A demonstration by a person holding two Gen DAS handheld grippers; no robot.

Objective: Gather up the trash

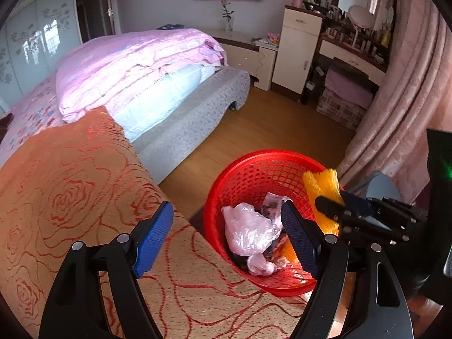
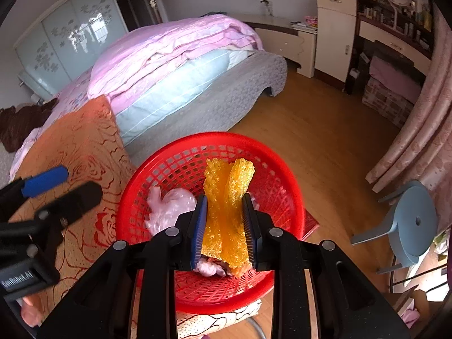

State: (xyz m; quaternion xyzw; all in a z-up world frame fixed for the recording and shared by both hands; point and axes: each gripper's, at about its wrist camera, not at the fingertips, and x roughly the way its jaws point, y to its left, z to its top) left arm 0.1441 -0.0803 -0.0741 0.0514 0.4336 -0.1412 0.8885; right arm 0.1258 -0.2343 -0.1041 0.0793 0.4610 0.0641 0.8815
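Basket (image 2: 158,166) with bags (image 2: 169,206), netting (image 2: 226,197)

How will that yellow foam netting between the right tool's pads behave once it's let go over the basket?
Probably very light: the yellow foam netting is open mesh. Likely floppy and springy, since it stands folded between the right tool pads. It may catch on the red basket lattice rather than settle beside the plastic bag.

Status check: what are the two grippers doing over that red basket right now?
Left gripper open, empty, beside basket. Right gripper over basket, yellow mesh between its jaws, grip unclear. Plastic bag already inside. Nothing in the way.
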